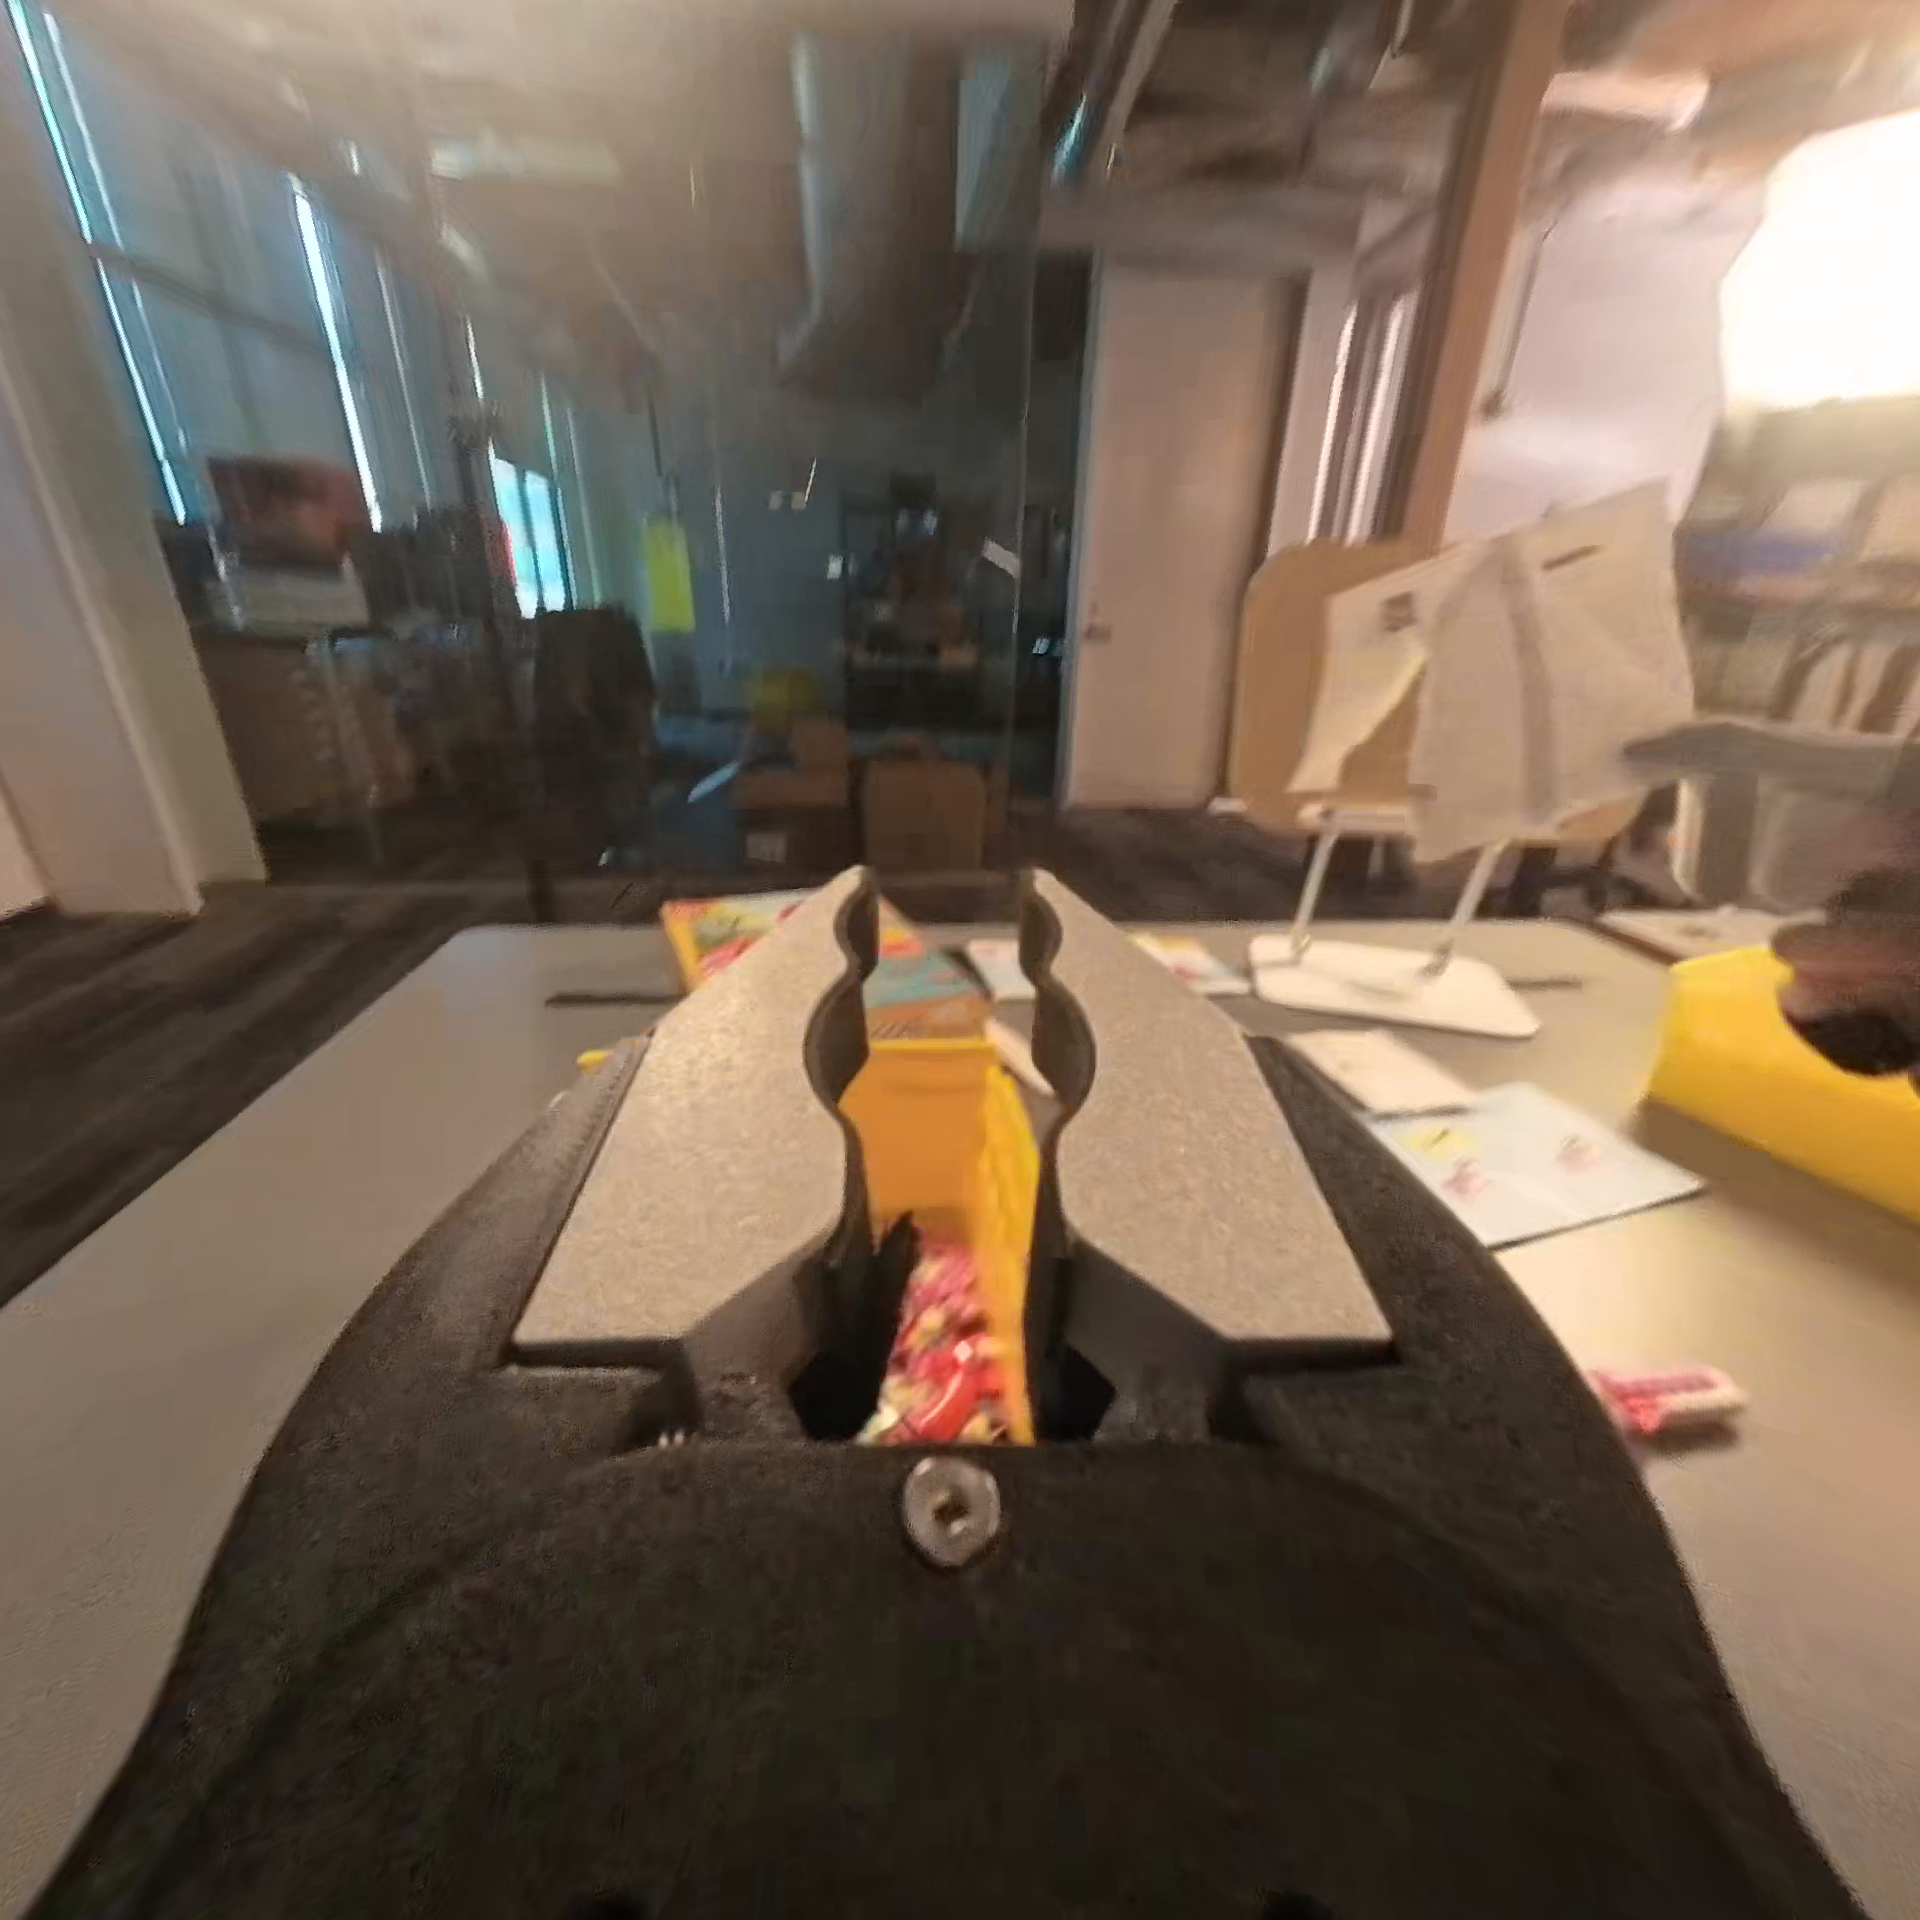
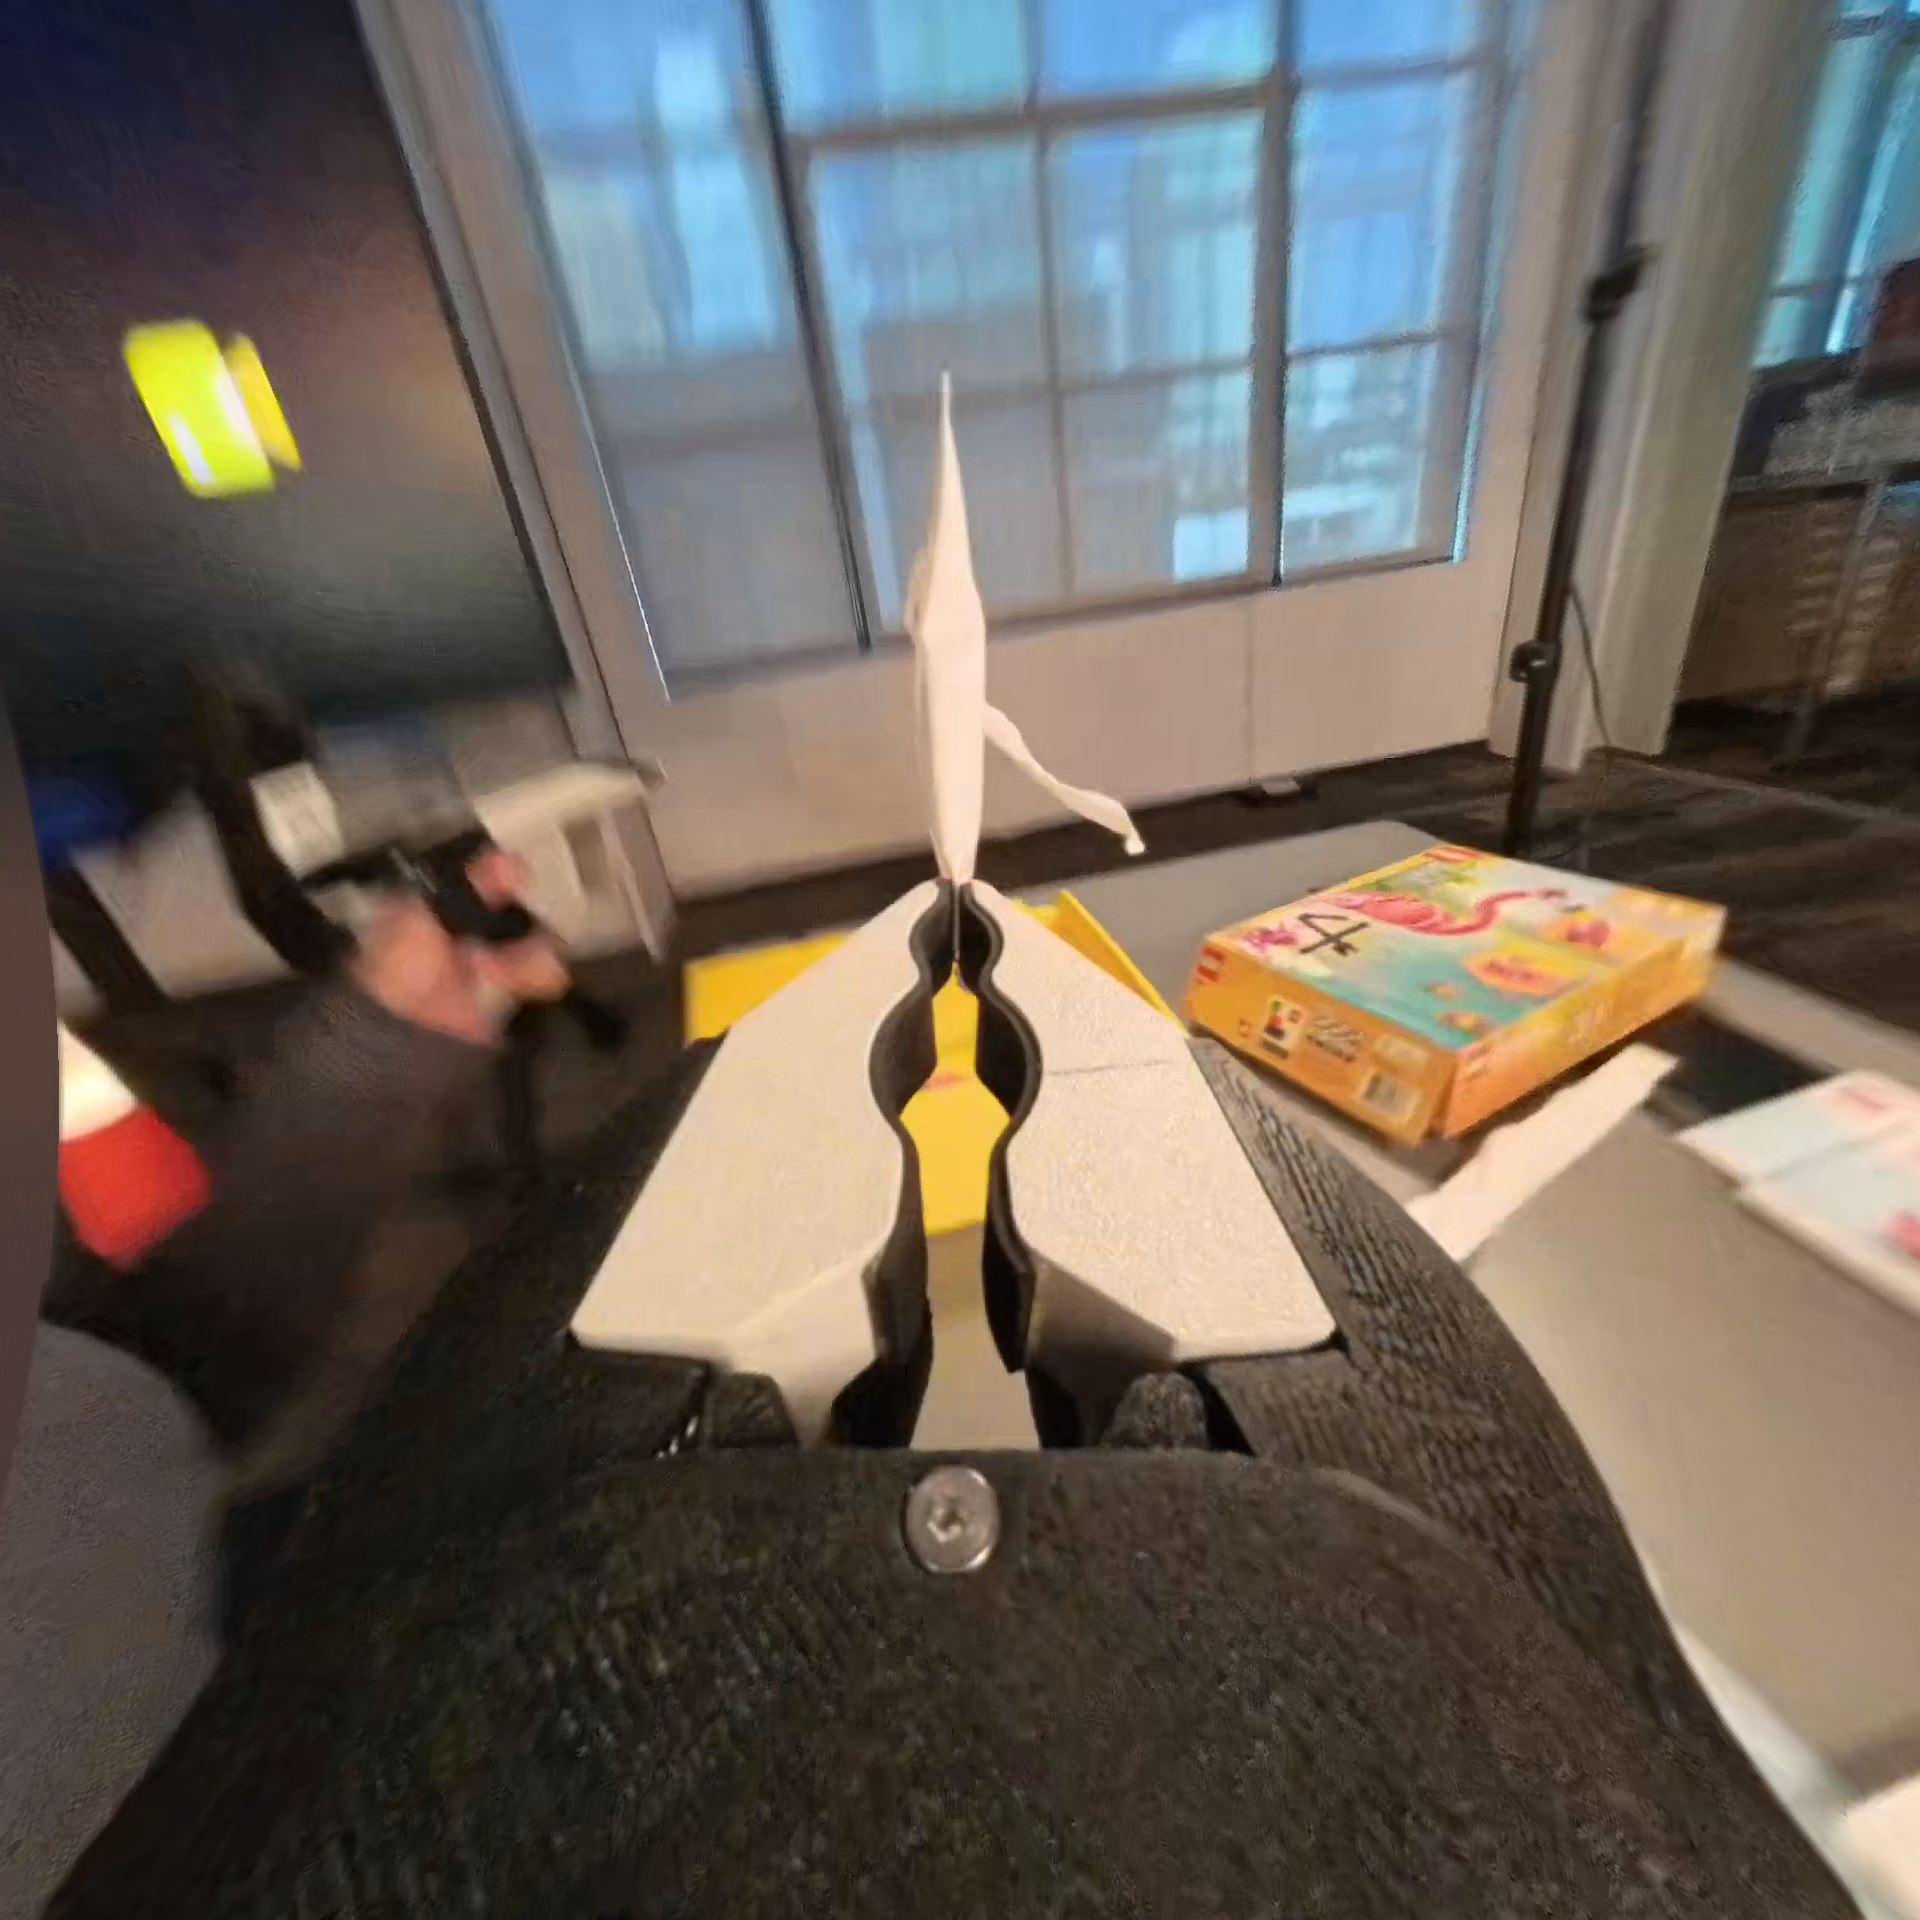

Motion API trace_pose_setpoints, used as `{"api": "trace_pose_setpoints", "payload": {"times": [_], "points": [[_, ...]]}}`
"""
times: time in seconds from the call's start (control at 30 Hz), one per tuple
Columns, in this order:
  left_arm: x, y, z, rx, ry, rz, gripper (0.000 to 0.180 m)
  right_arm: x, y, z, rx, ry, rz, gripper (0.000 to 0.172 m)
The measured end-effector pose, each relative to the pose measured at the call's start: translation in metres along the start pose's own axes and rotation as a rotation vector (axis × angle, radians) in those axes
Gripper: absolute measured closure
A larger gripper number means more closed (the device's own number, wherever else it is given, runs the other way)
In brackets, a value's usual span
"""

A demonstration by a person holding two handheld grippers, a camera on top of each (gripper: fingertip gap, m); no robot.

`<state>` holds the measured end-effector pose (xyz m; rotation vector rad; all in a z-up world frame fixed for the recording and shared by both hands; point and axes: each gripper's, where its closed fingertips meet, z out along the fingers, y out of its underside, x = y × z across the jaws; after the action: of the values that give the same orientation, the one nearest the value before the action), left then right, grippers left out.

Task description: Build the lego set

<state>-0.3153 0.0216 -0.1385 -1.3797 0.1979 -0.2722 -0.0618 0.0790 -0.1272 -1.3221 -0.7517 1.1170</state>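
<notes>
My left gripper (image 1: 948,894) is open and holds nothing. It hovers over an open yellow box (image 1: 914,1101) with small coloured pieces (image 1: 935,1351) in it. A colourful toy box (image 1: 925,982) lies on the table beyond the fingertips. My right gripper (image 2: 954,894) is shut on a thin white paper bag (image 2: 951,675), which stands up edge-on from the fingertips, a torn strip (image 2: 1060,790) hanging off its right side. A yellow box (image 2: 940,1153) lies below the right fingers. In the right wrist view, a blurred hand (image 2: 447,966) on a black handle is at the left.
The grey table (image 1: 312,1195) carries booklets (image 1: 1507,1174), a white stand (image 1: 1392,977), a small pink packet (image 1: 1673,1392) and a yellow tray (image 1: 1766,1101) at the right. The toy box (image 2: 1455,987) lies right of my right gripper. A black tripod pole (image 2: 1558,623) stands behind. My right fingertips sit around 25 cm from my left ones.
</notes>
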Motion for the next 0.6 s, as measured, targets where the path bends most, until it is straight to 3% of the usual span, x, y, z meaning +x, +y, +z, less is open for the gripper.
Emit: {"api": "trace_pose_setpoints", "payload": {"times": [0.13, 0.3, 0.47, 0.6], "points": [[0.057, 0.0, 0.001, 0.117, 0.06, 0.07, 0.159, -0.002, -0.031, -0.112, 0.322, -0.022, 0.365, 0.172], [0.127, 0.022, 0.017, 0.124, 0.196, 0.194, 0.161, -0.002, -0.029, -0.202, 0.447, 0.147, 0.376, 0.172], [0.179, 0.05, 0.035, 0.059, 0.389, 0.169, 0.16, -0.011, -0.028, -0.229, 0.46, 0.211, 0.322, 0.172], [0.192, 0.04, 0.043, 0.086, 0.477, 0.166, 0.158, -0.011, -0.029, -0.195, 0.393, 0.144, 0.307, 0.172]]}}
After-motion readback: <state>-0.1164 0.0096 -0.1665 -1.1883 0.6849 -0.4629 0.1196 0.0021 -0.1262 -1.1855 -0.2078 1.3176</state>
